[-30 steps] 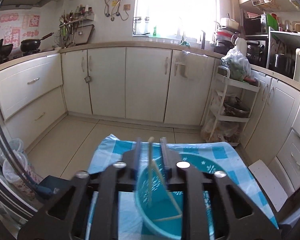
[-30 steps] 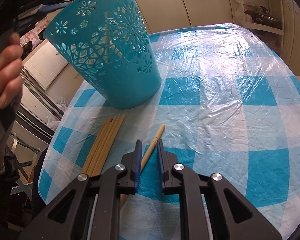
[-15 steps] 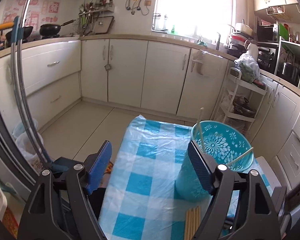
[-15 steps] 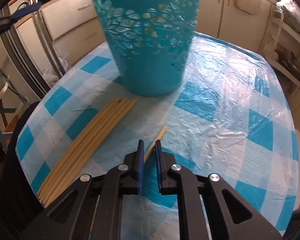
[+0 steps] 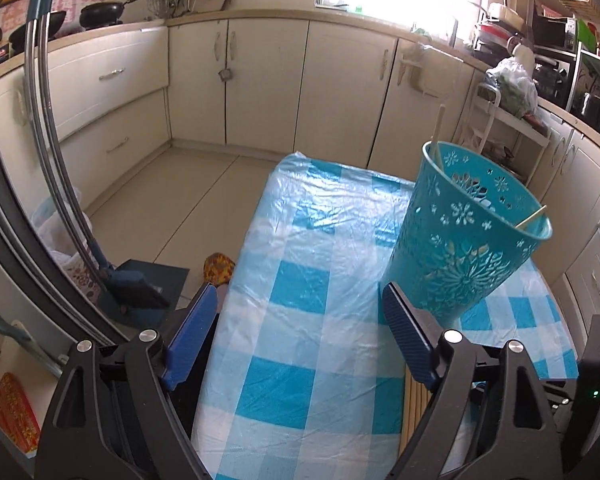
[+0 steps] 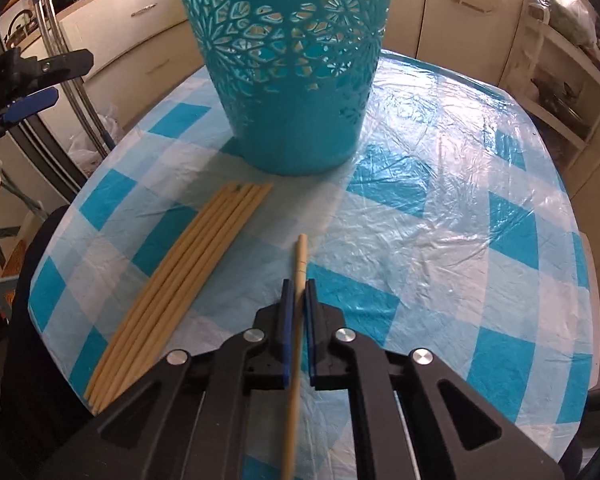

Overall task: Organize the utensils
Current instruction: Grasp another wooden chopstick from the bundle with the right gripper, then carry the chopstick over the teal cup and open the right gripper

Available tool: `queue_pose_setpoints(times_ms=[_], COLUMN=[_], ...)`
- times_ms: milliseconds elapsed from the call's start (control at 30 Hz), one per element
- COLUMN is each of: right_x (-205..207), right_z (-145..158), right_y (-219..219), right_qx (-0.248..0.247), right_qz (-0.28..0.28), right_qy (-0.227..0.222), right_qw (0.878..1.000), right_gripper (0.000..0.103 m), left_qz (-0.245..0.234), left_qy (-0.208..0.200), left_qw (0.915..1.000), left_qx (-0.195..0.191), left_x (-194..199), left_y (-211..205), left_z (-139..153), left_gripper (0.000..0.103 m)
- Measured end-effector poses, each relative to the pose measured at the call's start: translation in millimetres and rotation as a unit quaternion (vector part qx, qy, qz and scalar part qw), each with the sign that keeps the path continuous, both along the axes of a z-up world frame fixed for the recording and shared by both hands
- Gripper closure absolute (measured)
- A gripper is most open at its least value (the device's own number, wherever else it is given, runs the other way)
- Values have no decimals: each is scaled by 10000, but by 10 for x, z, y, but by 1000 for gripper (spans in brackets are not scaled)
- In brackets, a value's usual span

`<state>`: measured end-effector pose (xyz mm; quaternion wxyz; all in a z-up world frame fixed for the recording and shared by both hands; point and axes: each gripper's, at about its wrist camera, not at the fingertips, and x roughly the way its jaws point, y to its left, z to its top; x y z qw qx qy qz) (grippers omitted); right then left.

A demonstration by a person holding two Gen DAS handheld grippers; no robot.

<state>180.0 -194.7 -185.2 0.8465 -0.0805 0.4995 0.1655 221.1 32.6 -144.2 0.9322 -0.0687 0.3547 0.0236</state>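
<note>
A teal perforated basket (image 6: 288,76) stands upright on the checked table; in the left wrist view the basket (image 5: 464,244) holds two chopsticks (image 5: 437,136) leaning on its rim. My right gripper (image 6: 299,286) is shut on a single wooden chopstick (image 6: 300,256), held just above the cloth in front of the basket. A bundle of several chopsticks (image 6: 184,276) lies on the cloth to its left. My left gripper (image 5: 296,306) is open and empty, off to the left of the basket; it also shows in the right wrist view (image 6: 32,84).
The table (image 5: 300,360) has a blue-and-white checked cloth under clear plastic. Kitchen cabinets (image 5: 260,84) ring the room. A white rack (image 5: 500,128) stands behind the table. A dustpan (image 5: 136,284) and bags lie on the floor at left.
My left gripper dropped its chopstick into the basket, opened and pulled back left. My right gripper closed on the single chopstick and turned it to point at the basket.
</note>
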Motion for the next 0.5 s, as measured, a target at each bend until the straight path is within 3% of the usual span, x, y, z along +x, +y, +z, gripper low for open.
queue_pose_setpoints(times_ms=[100, 167, 267, 367, 433, 500], right_x=[-93, -111, -205, -320, -357, -348], right_z=[13, 35, 292, 667, 1028, 1338], right_y=[-48, -99, -328, -473, -598, -652], right_qx=[-34, 243, 1289, 2225, 2900, 3216], right_qz=[21, -72, -97, 2, 44, 69], right_qy=[-36, 17, -60, -375, -724, -1114], right_qw=[10000, 9997, 9916, 9742, 9543, 9403], right_gripper=[97, 97, 97, 97, 97, 97], left_qz=[-1, -25, -79, -101, -103, -115], left_qy=[131, 158, 184, 278, 367, 432], left_qw=[9999, 9999, 9998, 9995, 9993, 9990], left_qx=[-42, -34, 50, 62, 16, -4], left_x=[3, -8, -27, -33, -37, -45], left_y=[8, -3, -32, -45, -51, -59], left_z=[-65, -73, -70, -103, -143, -174], left_gripper=[21, 21, 21, 20, 19, 19])
